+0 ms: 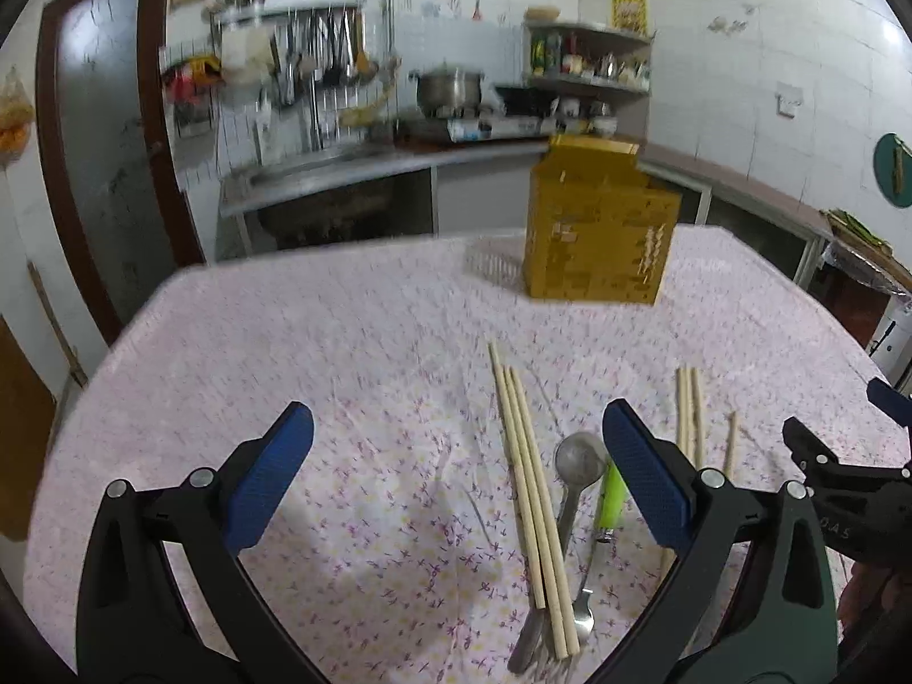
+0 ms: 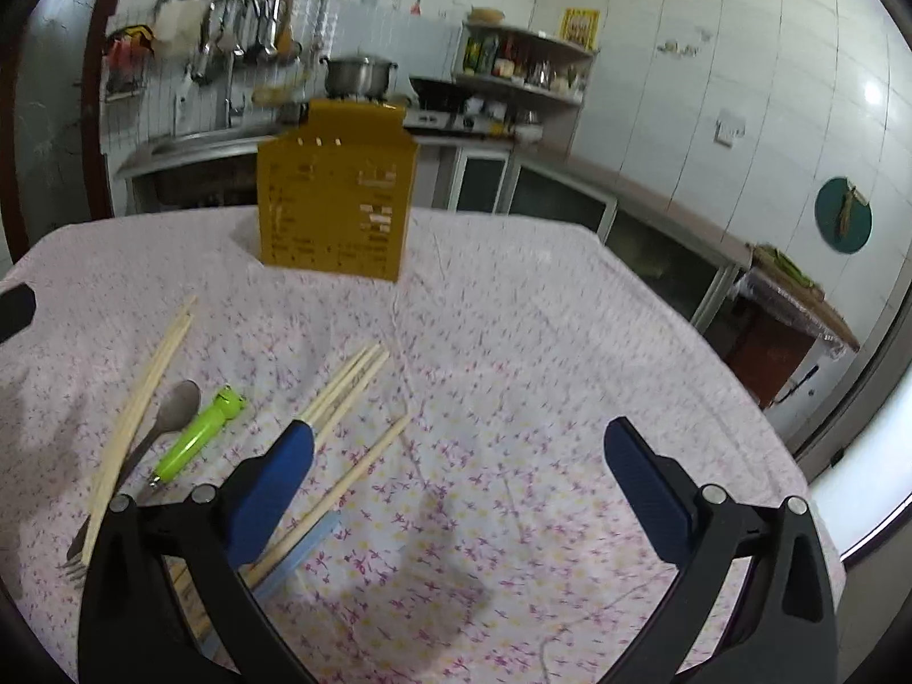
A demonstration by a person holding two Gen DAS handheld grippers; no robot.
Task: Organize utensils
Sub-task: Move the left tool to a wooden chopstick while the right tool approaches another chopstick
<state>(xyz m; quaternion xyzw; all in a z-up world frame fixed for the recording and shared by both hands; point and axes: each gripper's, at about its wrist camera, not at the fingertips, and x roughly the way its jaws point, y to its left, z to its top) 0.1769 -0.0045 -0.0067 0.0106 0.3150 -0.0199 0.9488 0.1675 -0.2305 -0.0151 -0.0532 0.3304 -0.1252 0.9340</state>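
A yellow utensil holder (image 1: 598, 228) stands at the far side of the table; it also shows in the right wrist view (image 2: 333, 208). Wooden chopsticks (image 1: 530, 490), a metal spoon (image 1: 578, 464), a green-handled utensil (image 1: 613, 493) and a fork (image 1: 584, 610) lie in front of my open, empty left gripper (image 1: 456, 479), near its right finger. More chopsticks (image 1: 689, 416) lie further right. My right gripper (image 2: 461, 490) is open and empty, with chopsticks (image 2: 347, 387), a single chopstick (image 2: 342, 490), the green-handled utensil (image 2: 199, 436), the spoon (image 2: 171, 407) and a fork (image 2: 77, 558) to its left.
The table wears a pink floral cloth (image 1: 342, 370). A pale blue flat object (image 2: 302, 553) lies under the single chopstick. The right gripper's body (image 1: 849, 507) shows at the right of the left wrist view. Kitchen counters with a sink, a stove and a pot (image 1: 450, 88) stand behind.
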